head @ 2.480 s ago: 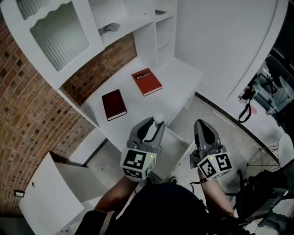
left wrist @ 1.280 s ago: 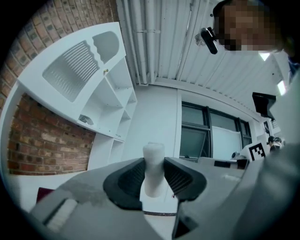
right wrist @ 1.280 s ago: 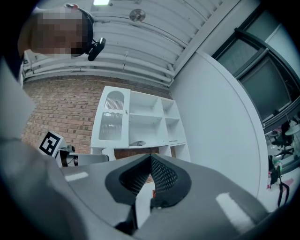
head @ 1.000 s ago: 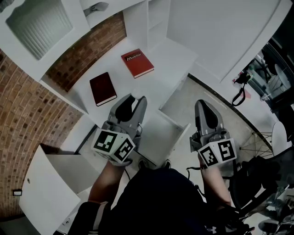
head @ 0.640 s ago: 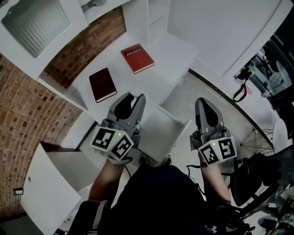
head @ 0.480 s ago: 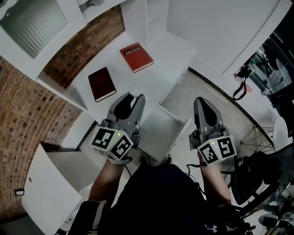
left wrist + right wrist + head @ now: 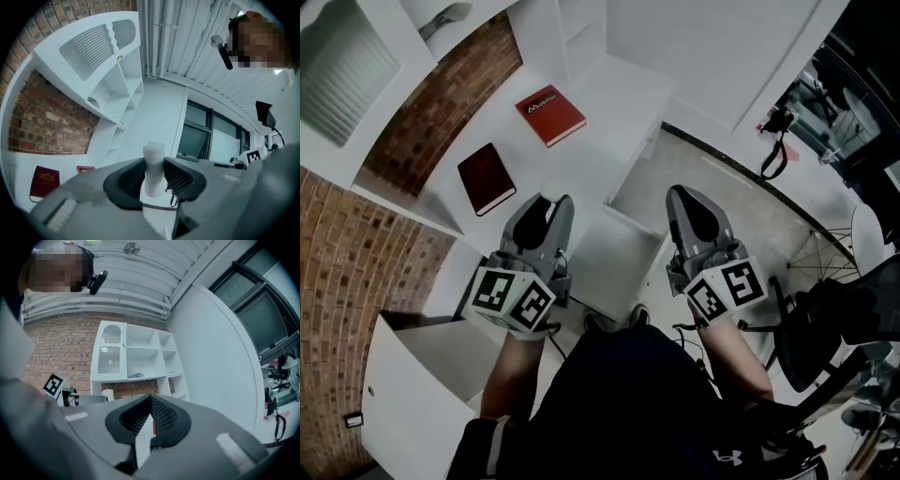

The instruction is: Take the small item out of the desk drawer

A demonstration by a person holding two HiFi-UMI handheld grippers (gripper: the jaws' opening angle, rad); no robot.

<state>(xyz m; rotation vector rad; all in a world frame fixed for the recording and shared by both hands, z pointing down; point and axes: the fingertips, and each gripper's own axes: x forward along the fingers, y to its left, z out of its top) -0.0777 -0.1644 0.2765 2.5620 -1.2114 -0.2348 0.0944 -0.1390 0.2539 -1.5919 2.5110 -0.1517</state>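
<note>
In the left gripper view my left gripper (image 7: 153, 174) is shut on a small white item (image 7: 153, 157) that stands upright between the dark pads and sticks out above them. The head view shows this gripper (image 7: 546, 202) over the white desk's (image 7: 609, 84) front edge, left of the open white drawer (image 7: 614, 258); the item is hard to make out there. My right gripper (image 7: 682, 194) hovers to the right of the drawer. In its own view the right gripper (image 7: 150, 399) has its jaw tips together with nothing held.
A dark red book (image 7: 487, 177) and a brighter red book (image 7: 549, 114) lie on the desk. A white shelf unit (image 7: 101, 61) hangs on the brick wall. An open white cabinet door (image 7: 422, 394) is at lower left, a dark chair (image 7: 825, 319) at right.
The left gripper, still holding the white item, has drifted left away from the drawer. The right gripper has moved a little up and left. The head view has shifted.
</note>
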